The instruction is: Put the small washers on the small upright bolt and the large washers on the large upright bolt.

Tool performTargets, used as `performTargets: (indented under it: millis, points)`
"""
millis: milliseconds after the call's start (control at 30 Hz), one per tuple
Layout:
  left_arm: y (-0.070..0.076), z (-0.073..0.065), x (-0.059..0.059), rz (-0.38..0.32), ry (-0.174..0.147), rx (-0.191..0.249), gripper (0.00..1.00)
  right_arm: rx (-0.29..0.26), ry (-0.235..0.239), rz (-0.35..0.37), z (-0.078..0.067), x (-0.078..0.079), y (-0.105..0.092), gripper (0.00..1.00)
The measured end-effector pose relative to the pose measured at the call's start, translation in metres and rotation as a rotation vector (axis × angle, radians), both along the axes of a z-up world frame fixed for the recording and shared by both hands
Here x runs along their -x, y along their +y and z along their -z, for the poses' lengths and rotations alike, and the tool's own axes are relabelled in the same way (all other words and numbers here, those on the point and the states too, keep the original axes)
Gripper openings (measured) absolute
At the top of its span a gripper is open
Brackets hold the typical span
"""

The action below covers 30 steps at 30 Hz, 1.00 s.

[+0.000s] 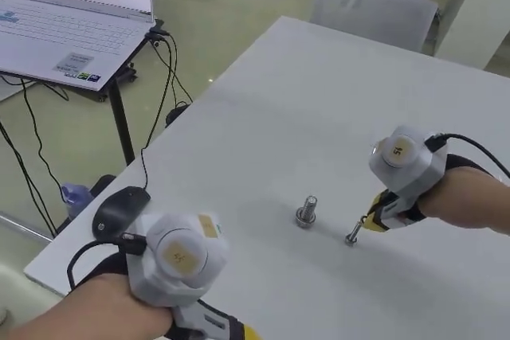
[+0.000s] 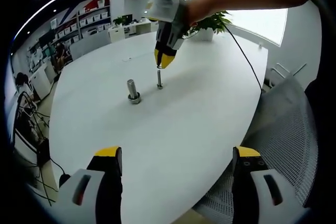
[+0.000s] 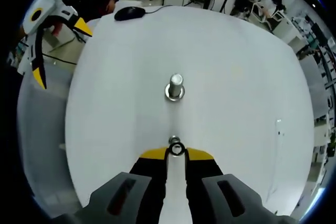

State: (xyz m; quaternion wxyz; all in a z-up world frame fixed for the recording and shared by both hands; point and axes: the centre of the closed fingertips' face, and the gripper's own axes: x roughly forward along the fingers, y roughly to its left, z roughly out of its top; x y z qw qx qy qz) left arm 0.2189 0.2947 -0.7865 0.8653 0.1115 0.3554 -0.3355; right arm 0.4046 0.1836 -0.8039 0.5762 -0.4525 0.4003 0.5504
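The large upright bolt (image 1: 307, 211) (image 3: 175, 84) stands mid-table with a large washer (image 3: 175, 95) around its base. Just right of it is the thin small upright bolt (image 1: 351, 235) (image 2: 159, 78). My right gripper (image 1: 370, 222) (image 3: 176, 153) points down at the small bolt's top, shut on a small washer (image 3: 176, 149) that sits right at the bolt's tip. My left gripper (image 2: 177, 156) hangs back at the table's near-left edge, jaws wide open and empty. In the left gripper view, the right gripper (image 2: 164, 62) hovers over the small bolt.
A black mouse (image 1: 119, 209) (image 3: 129, 12) lies at the table's left corner, with its cable over the edge. A laptop (image 1: 72, 25) sits on a stand to the left. A grey chair (image 1: 374, 9) stands at the far end. The white table (image 1: 319, 109) stretches wide behind the bolts.
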Motion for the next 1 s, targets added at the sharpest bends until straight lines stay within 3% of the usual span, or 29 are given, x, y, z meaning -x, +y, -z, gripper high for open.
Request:
performTargets:
  millis: [600,1000]
  points:
    - [0.005,0.002,-0.001,-0.002,0.006,0.000,0.85,0.037,0.008,-0.021,0.013,-0.004,0.002,0.13]
    - [0.008,0.005,0.003,-0.010,0.015,0.000,0.83,0.075,0.011,-0.049,0.032,-0.004,0.002,0.13]
